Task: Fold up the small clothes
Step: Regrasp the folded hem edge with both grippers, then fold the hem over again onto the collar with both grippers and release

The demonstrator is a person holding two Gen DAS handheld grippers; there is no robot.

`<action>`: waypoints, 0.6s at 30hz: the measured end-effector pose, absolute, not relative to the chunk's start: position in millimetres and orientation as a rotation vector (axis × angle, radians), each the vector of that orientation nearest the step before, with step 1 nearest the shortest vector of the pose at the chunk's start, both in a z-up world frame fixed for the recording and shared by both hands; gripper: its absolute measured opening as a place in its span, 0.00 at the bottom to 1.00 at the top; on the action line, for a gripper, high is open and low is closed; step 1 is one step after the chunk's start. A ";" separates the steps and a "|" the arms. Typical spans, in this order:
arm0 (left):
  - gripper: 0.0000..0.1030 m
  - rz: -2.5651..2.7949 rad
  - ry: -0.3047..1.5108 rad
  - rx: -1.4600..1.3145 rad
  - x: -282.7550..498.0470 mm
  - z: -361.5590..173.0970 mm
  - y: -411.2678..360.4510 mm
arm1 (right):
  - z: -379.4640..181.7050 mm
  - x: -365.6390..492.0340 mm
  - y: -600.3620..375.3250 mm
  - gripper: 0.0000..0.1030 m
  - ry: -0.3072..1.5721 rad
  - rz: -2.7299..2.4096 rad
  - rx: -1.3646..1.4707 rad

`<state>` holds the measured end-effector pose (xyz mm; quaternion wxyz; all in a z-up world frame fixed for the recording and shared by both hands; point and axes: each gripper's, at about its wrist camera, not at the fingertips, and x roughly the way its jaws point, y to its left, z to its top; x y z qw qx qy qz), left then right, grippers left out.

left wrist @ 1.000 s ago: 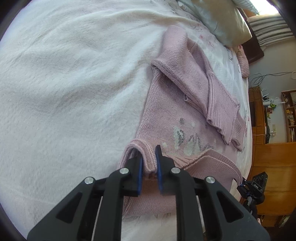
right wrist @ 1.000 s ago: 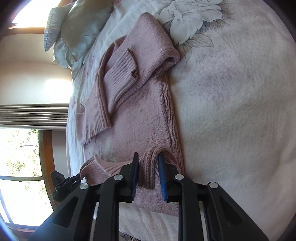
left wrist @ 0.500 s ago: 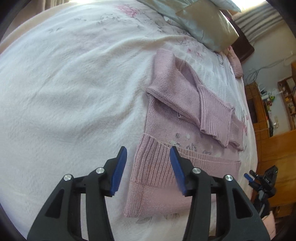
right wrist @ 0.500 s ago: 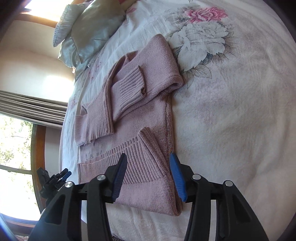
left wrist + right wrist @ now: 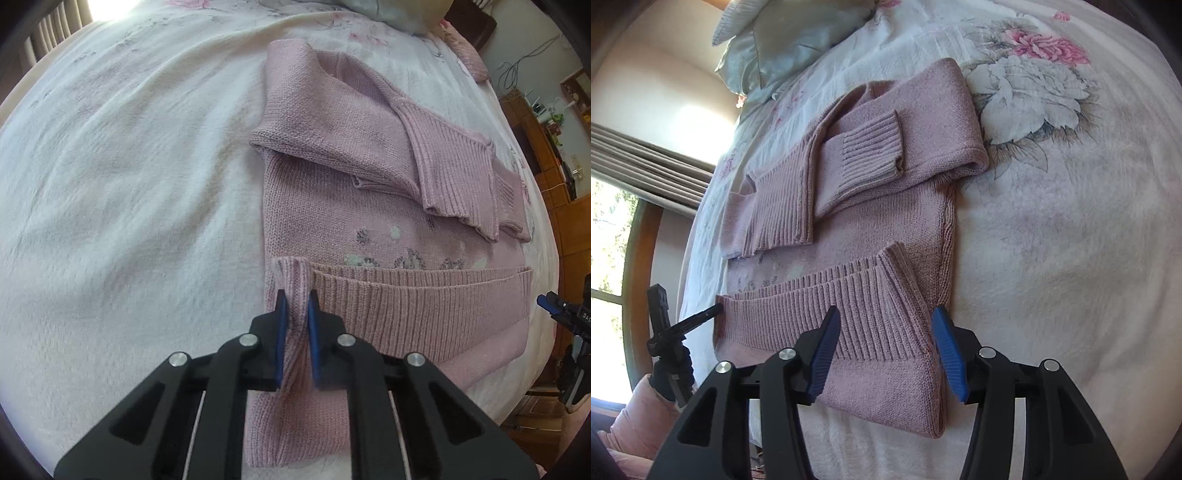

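A pink knitted sweater lies flat on the bed, both sleeves folded across its chest and its ribbed hem turned up over the lower body. My left gripper is shut on the left corner of that hem, which stands pinched up between the blue pads. In the right wrist view the sweater fills the middle. My right gripper is open and hovers over the hem's right corner, its pads on either side and apart from the knit. The left gripper shows at the hem's far end.
The bed has a white cover with a flower print. Pillows lie at the head. A second pink item lies near them. Wooden furniture stands past the right bed edge, a curtained window beyond the left.
A second ago both grippers held the hem. Both then opened, leaving it laid over the body. Now the left has shut again on the left corner; the right stays open.
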<state>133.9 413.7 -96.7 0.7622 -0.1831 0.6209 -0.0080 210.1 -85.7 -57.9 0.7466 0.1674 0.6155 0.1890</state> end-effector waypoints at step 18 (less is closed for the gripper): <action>0.14 -0.014 1.381 -0.347 142.8 -109.6 403.0 | -93.3 240.7 -29.8 0.30 1.413 0.498 0.011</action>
